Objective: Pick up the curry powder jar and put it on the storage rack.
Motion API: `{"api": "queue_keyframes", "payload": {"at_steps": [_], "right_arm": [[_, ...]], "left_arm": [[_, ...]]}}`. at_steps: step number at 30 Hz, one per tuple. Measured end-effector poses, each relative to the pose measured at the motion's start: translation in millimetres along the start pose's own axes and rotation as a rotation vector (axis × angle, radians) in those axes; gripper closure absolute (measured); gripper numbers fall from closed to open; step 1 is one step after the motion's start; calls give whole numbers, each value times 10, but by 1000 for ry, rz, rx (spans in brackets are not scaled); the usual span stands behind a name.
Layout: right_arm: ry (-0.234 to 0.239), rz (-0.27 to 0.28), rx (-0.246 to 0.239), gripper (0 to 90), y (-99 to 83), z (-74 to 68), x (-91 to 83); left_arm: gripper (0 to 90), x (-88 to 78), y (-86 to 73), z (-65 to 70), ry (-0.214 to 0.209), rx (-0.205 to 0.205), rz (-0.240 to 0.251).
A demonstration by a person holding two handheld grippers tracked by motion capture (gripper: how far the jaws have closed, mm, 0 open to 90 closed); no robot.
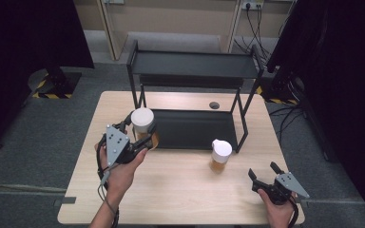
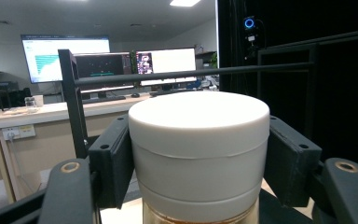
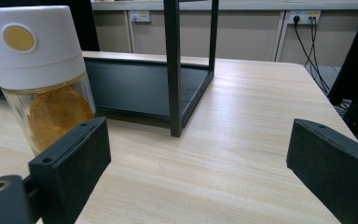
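- Jar with the wide white lid sits clamped in my left gripper, at the near left corner of the black rack's lower shelf.
- Both pads press on opposite sides of its white lid in the left gripper view; amber glass shows just beneath the lid at the bottom edge.
- My left hand holds the gripper body from the near side, with the grey three-cornered plate on top and the cable trailing toward me.
- Whether the jar's base touches the shelf or the table I cannot tell.
- My right gripper rests at the near right of the wooden table, jaws spread wide with nothing between them.
- Between those jaws the right gripper view shows bare tabletop.
- A second jar with a white cap and orange-brown contents stands upright on the table, just in front of the shelf's near right corner and left of my right gripper.
- The rack's upper shelf stands over the far half of the table.
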State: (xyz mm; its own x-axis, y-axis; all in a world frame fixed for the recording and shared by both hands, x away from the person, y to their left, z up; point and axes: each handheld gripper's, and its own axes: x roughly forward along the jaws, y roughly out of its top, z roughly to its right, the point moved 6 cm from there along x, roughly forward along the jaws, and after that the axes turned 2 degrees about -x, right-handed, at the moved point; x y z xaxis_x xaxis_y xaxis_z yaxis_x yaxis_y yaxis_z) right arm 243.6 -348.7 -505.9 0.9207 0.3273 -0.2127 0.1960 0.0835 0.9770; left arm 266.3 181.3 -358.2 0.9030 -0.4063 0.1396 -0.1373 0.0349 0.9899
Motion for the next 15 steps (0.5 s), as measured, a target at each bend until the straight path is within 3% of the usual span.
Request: {"api": "queue_keyframes", "payload": {"at_steps": [15], "right_arm": [[-2,1,-2,66,-1,-4,-1]], "left_arm": [[339,185,259,-15,25,2,40]]}}
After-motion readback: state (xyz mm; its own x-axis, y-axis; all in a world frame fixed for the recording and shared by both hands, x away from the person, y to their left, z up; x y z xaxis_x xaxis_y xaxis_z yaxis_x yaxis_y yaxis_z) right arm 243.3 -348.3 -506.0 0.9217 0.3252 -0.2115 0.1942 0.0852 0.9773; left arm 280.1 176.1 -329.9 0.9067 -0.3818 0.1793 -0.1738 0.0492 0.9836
